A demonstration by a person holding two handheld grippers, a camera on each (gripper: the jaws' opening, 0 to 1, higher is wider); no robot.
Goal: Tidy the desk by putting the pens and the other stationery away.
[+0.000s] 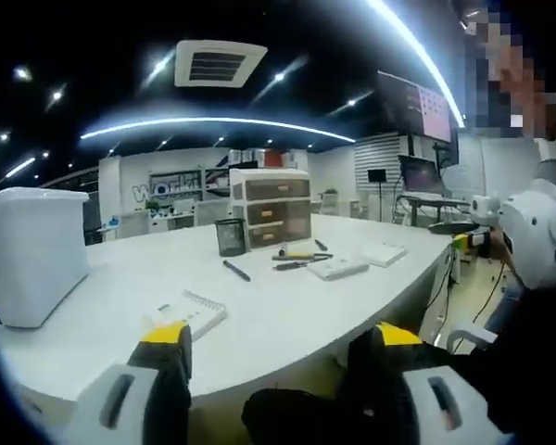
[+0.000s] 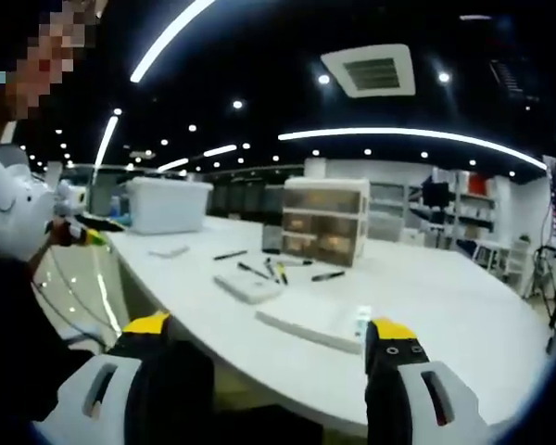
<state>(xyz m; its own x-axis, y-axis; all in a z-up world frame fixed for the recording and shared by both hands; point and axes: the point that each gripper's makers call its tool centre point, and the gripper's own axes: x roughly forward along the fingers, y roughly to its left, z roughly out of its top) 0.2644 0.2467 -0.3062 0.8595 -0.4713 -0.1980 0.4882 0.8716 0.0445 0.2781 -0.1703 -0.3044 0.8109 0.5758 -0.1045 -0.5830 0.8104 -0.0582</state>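
Left gripper view first: the left gripper (image 1: 273,362) hangs just off the near edge of the table (image 1: 287,315), jaws spread wide with nothing between them. So this looks like the very start, an approach, nothing picked up yet. On the table I count one spiral notepad (image 1: 193,311) right at the near edge, one loose black pen (image 1: 236,271) toward the middle, one mesh pen cup (image 1: 230,236) and one drawer unit (image 1: 271,209) with three drawers side by side at the far edge. Right of the cup there's a small cluster of pens (image 1: 299,259), maybe three, hard to split apart, then two flat white pads (image 1: 338,269) near the right edge. One big white bin (image 1: 32,255) sits at the left end.

Right gripper view: the right gripper (image 2: 271,357) is also wide open and empty, hovering off the table edge. From here I see the drawers, the bin (image 2: 167,205), about five dark pens scattered in front of the drawers (rough count), a white pad (image 2: 248,286) and a flat ruler-like strip (image 2: 301,329) near the near edge.

Next move, I'd guess: reach in, close on a pen, drop it in the cup. Thin pens lying flat need a careful low pinch.
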